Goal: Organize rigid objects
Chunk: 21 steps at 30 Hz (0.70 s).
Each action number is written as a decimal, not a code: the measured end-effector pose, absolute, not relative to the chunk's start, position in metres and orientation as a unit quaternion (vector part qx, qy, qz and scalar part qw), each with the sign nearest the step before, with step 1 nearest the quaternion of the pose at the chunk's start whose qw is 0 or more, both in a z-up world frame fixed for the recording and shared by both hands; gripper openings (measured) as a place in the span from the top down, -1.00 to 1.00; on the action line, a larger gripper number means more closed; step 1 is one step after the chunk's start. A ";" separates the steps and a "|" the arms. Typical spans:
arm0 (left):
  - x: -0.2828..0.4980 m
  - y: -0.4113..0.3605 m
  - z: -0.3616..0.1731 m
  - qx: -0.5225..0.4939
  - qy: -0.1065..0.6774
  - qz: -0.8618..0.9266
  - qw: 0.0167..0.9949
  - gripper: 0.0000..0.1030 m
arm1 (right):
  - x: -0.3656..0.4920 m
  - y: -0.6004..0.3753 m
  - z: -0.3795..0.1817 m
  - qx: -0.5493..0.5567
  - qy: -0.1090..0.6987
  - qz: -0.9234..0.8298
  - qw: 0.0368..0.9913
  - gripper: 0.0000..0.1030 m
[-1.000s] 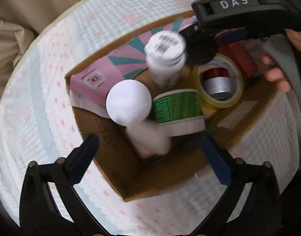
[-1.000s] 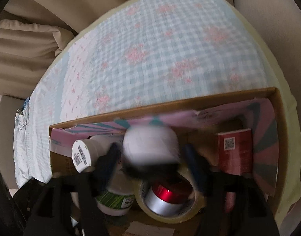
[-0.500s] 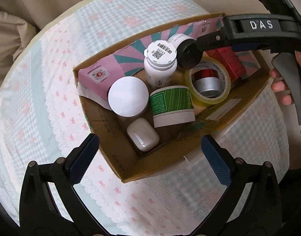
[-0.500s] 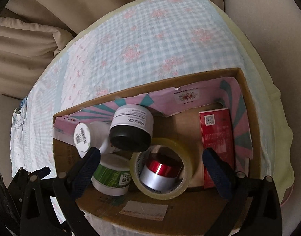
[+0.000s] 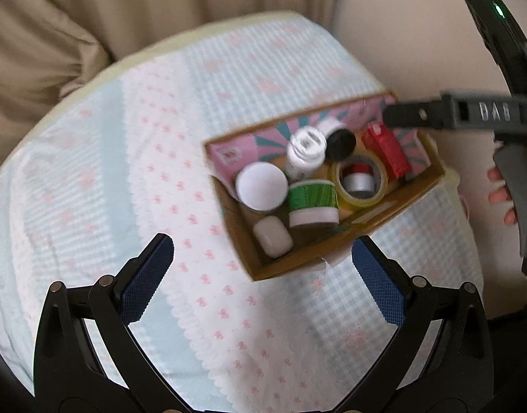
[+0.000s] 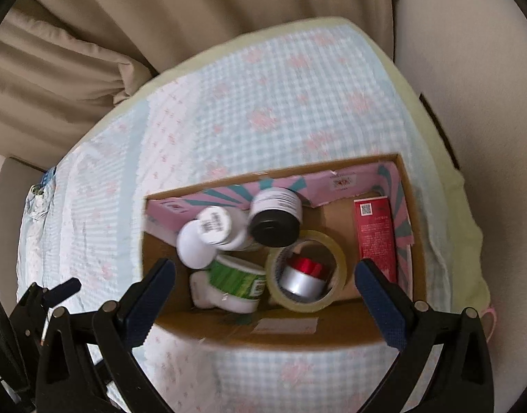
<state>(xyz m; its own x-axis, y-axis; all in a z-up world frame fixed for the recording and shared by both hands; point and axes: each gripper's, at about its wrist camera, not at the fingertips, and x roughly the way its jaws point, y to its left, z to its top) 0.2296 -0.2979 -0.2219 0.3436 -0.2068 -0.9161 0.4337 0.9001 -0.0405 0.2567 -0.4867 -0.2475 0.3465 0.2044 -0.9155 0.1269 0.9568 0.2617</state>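
A cardboard box [image 5: 298, 261] [image 6: 284, 330] sits on the cloth-covered round table. It holds a white earbud case [image 5: 272, 236], a green-labelled tub [image 5: 311, 201] [image 6: 236, 284], a white round lid [image 5: 261, 186], a white bottle [image 5: 305, 151] [image 6: 215, 224], a black-lidded jar [image 5: 340, 144] [image 6: 274, 219], a tape roll [image 5: 360, 181] [image 6: 306, 271] with a silver-red can inside, and a red box [image 5: 385, 154] [image 6: 375, 234]. My left gripper [image 5: 262, 277] is open and empty, above the table left of the box. My right gripper [image 6: 265, 290] is open and empty above the box's near side.
The table wears a checked blue-and-pink cloth [image 5: 119, 179] [image 6: 280, 103]. Beige cushions [image 5: 50, 34] [image 6: 74, 62] lie behind it. The right gripper's body [image 5: 470, 113] hangs over the box's far right corner in the left wrist view.
Both grippers have pulled up and back from the box. The earbud case left the left gripper and the black-lidded jar left the right gripper; both now lie in the box.
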 end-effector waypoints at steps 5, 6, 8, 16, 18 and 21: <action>0.213 -0.252 -0.155 0.081 0.498 -0.165 0.847 -1.00 | 0.234 -0.448 -0.181 0.097 0.541 0.025 0.835 -1.00; 0.207 -0.239 -0.137 0.076 0.487 -0.153 0.856 -1.00 | 0.227 -0.439 -0.167 0.089 0.534 0.024 0.841 -1.00; 0.199 -0.219 -0.112 0.067 0.472 -0.136 0.868 -1.00 | 0.212 -0.418 -0.137 0.072 0.519 0.022 0.852 -1.00; 0.138 -0.136 -0.027 0.046 0.402 -0.071 0.912 -1.00 | 0.139 -0.343 -0.049 0.039 0.466 0.011 0.884 -1.00; 0.125 -0.123 -0.018 0.042 0.393 -0.063 0.916 -1.00 | 0.122 -0.328 -0.038 0.036 0.453 0.006 0.891 -1.00; 0.106 -0.107 -0.012 0.033 0.389 -0.060 0.919 -1.00 | 0.102 -0.308 -0.029 0.018 0.435 -0.007 0.900 -1.00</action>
